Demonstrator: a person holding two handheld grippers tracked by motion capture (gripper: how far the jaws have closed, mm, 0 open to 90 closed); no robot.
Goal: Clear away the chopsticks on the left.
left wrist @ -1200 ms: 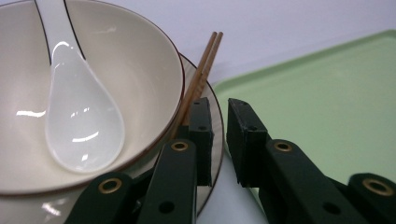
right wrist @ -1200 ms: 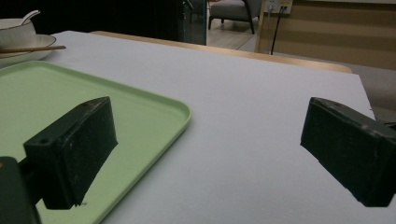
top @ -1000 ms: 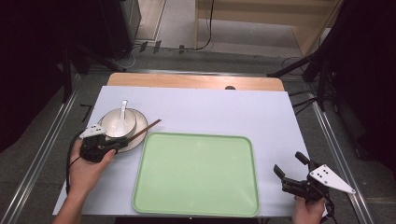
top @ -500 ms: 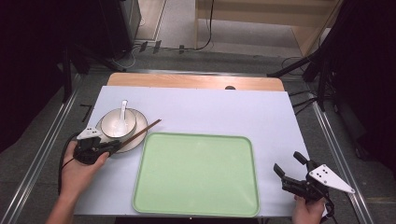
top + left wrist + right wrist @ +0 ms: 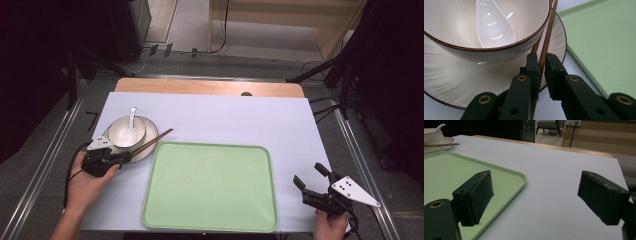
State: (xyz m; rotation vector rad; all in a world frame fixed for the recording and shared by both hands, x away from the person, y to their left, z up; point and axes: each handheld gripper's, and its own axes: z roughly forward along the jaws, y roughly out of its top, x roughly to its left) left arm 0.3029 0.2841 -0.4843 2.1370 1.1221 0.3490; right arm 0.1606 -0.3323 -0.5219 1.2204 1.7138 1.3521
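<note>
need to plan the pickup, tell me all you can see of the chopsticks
The chopsticks are two slim brown sticks, wood by the look, lying side by side on the plate rim against the bowl, their far ends jutting toward the green tray. The left gripper is closed on their near ends.

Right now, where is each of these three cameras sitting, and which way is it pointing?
High view: above the person's side, looking forward and down on the table; both forearms enter below, left gripper, right gripper.
Left gripper view: rides the left gripper, looking along its jaws closed on the chopsticks at the plate and bowl.
Right gripper view: rides the right gripper, its open jaws facing across the table.
Shared: all three show the green tray.
</note>
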